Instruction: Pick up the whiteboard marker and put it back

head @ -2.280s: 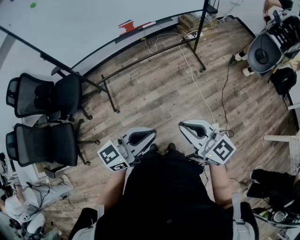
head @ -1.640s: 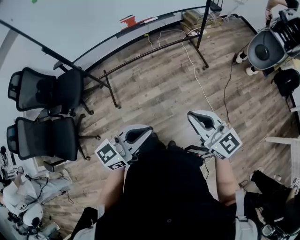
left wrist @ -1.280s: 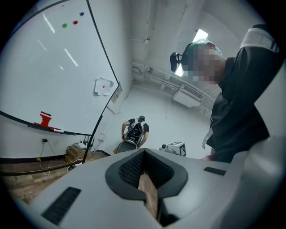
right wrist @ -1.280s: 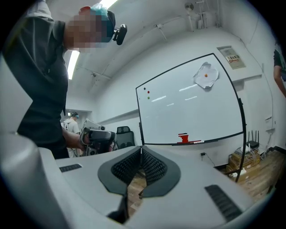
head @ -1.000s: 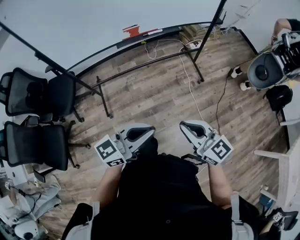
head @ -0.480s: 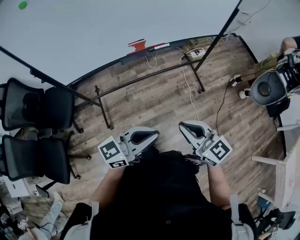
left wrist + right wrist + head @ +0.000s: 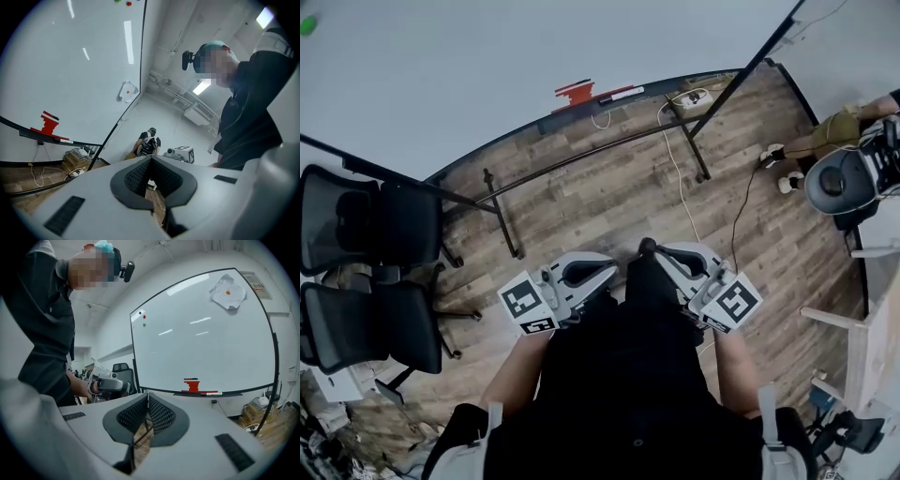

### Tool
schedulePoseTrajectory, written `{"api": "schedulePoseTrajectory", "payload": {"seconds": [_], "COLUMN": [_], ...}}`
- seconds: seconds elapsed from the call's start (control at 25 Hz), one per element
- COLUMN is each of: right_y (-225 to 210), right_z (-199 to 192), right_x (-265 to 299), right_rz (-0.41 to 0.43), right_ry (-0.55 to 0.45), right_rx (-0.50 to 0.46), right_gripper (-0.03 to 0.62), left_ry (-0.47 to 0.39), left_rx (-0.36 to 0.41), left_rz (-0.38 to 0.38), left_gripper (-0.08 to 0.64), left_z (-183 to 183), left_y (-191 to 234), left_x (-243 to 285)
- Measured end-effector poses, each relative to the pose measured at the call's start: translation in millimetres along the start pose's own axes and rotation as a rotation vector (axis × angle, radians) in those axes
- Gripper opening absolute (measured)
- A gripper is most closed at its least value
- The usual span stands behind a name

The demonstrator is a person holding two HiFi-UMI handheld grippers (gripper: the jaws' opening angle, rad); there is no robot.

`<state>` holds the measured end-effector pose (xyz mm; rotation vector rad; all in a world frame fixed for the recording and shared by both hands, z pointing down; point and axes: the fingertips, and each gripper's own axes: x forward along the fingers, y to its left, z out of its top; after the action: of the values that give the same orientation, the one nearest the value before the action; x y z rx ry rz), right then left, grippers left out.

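**Both Grippers Closed and Empty; Marker on Tray**

The left gripper (image 7: 151,159) and the right gripper (image 7: 148,395) are held low in front of the person. Each has its jaws together with nothing between them. The whiteboard marker (image 7: 622,95) lies on the whiteboard tray (image 7: 511,131), just beside a red block (image 7: 575,91) and well apart from both grippers.

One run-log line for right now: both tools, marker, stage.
left tool: shut, empty | right tool: shut, empty | whiteboard marker: lying on tray, untouched | stage: pick not yet begun
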<state>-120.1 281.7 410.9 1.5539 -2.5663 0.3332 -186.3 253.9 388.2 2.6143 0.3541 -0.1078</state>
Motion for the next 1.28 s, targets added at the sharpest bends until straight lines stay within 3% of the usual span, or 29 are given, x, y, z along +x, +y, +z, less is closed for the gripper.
{"api": "schedulePoseTrajectory", "payload": {"seconds": [0.28, 0.48, 0.88, 1.28], "right_y": [-44, -94, -180, -236], "right_z": [5, 31, 54, 42], "right_x": [29, 49, 60, 63], "right_rz": [0.083, 0.14, 0.261, 0.375], "right_ry": [0.004, -0.054, -0.073, 0.001], "right_rx": [-0.037, -0.066, -0.13, -0.166], "right_gripper": [0.02, 0.02, 0.02, 0.02], "left_ry": [-0.002, 0.007, 0.019, 0.015], "left_rx": [0.037, 0.086, 0.143, 0.203], "left_rz": [0.064, 0.124, 0.233, 0.344], "left_gripper": [0.011, 0.011, 0.011, 0.012], "left_z": [19, 36, 63, 91], "left_y": [42, 77, 128, 180], "left_x": [25, 55, 125, 168]}}
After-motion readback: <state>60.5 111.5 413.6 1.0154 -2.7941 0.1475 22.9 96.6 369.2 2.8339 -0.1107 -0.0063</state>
